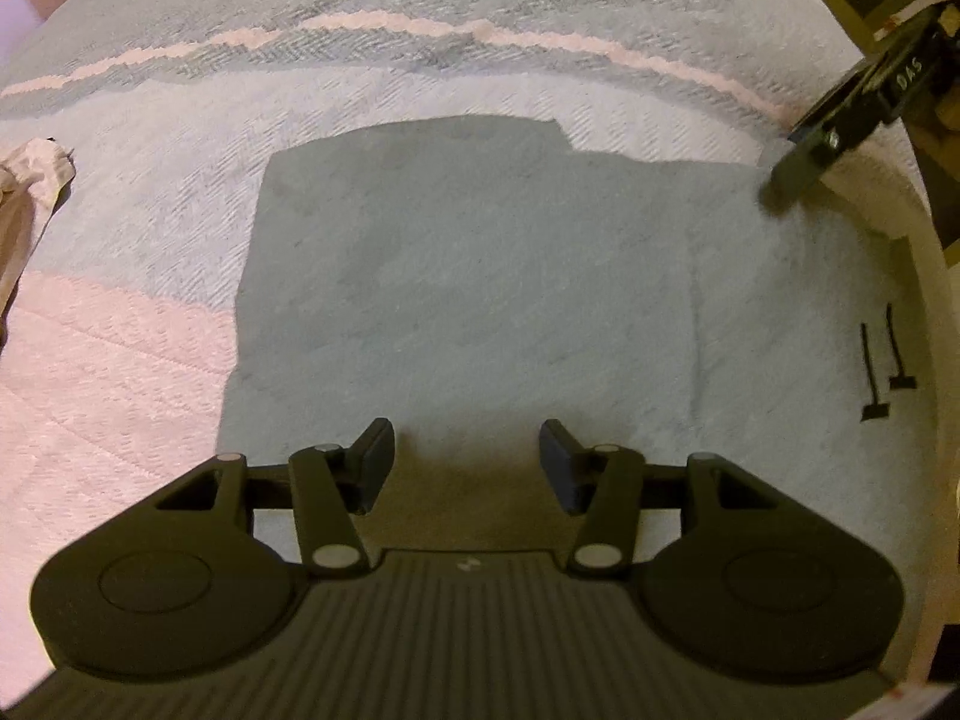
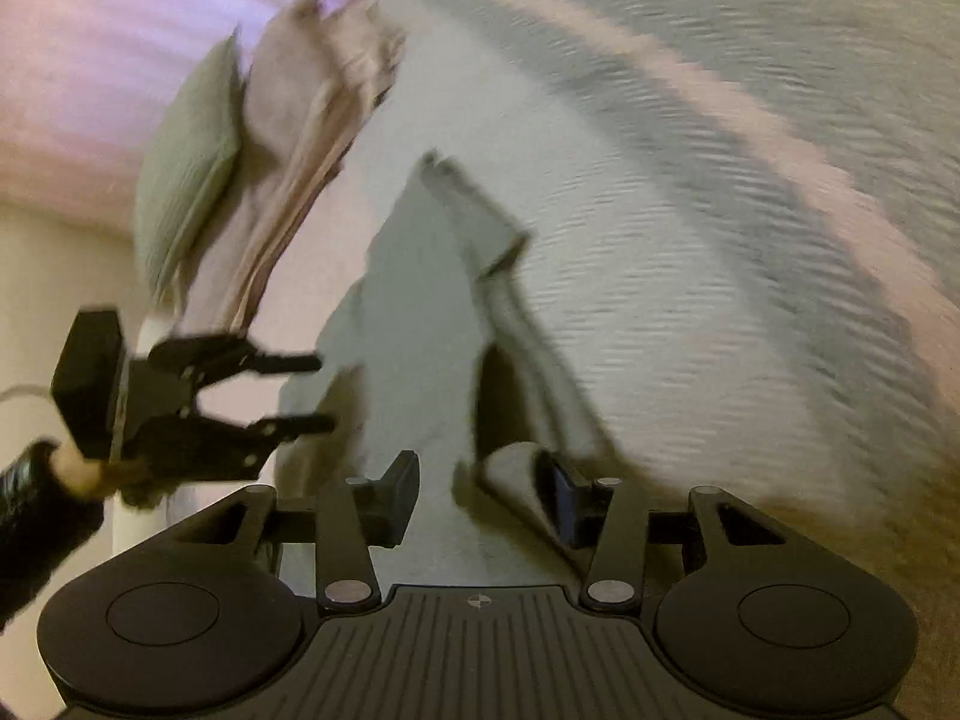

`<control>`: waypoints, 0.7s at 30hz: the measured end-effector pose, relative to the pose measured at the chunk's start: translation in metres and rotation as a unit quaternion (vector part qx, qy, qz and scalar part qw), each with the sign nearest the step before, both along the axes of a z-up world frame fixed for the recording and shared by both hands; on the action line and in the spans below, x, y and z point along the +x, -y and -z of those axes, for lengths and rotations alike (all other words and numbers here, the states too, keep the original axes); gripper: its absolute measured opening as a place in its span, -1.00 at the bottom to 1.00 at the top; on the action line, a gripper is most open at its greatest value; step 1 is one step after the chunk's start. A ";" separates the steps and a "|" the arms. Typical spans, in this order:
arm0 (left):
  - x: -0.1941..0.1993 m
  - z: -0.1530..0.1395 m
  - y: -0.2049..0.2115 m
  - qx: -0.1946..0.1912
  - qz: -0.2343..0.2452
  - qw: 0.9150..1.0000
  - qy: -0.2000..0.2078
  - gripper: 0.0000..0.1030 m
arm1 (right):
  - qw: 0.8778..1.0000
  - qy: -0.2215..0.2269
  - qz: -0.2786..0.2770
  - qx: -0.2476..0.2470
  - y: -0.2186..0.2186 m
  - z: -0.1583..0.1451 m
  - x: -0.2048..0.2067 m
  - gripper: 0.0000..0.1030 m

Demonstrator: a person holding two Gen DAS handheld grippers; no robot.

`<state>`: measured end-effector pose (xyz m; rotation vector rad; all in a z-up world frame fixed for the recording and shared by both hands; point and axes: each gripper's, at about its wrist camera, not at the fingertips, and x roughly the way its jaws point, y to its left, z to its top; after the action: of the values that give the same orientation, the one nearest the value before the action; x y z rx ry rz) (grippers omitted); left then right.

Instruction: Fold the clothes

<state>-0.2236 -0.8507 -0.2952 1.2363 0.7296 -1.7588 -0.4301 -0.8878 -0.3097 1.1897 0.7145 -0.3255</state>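
A grey-blue garment point(image 1: 468, 276) lies flat on the bed, folded into a rough rectangle with a stepped far edge. My left gripper point(image 1: 468, 462) is open at its near edge, nothing between the fingers. My right gripper point(image 1: 786, 180) comes down at the garment's far right corner. The right wrist view is motion-blurred: the garment point(image 2: 420, 300) runs away from the camera, and a raised fold point(image 2: 510, 468) lies against the inner side of one finger. The right gripper point(image 2: 483, 501) is open over the cloth. The left gripper point(image 2: 324, 393) shows at the left, open, held by a hand.
A pale blue blanket point(image 1: 420, 78) with a pink stripe point(image 1: 372, 21) covers the bed. Pillows point(image 2: 186, 180) and beige bedding point(image 2: 300, 138) pile up to the left. A beige cloth point(image 1: 30, 192) lies at the left edge. Two small black items point(image 1: 882, 372) rest near the bed's right edge.
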 end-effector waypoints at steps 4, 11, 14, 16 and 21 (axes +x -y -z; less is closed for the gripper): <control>-0.001 -0.002 -0.003 0.002 -0.013 1.000 -0.012 -0.01 | 0.999 -0.027 -0.016 0.003 0.008 0.007 0.019 -0.64; 0.007 -0.003 -0.013 0.005 -0.029 0.999 -0.016 -0.01 | 0.989 0.078 -0.052 -0.111 0.005 -0.035 0.039 -0.89; 0.017 0.003 -0.018 0.010 -0.041 0.999 -0.011 -0.01 | 0.988 -0.018 -0.008 -0.151 0.016 -0.022 0.037 -0.74; 0.022 0.004 -0.022 0.010 -0.050 0.999 -0.006 -0.01 | 0.984 -0.056 0.024 -0.168 0.022 -0.018 0.031 -0.50; 0.032 0.001 -0.036 0.010 -0.072 0.997 -0.004 0.00 | 0.983 -0.044 0.049 -0.169 0.018 -0.026 0.014 -0.47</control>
<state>-0.1914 -0.8152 -0.2960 1.1602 0.8215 -1.6430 -0.4158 -0.9059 -0.2833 0.8927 0.6478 -0.5609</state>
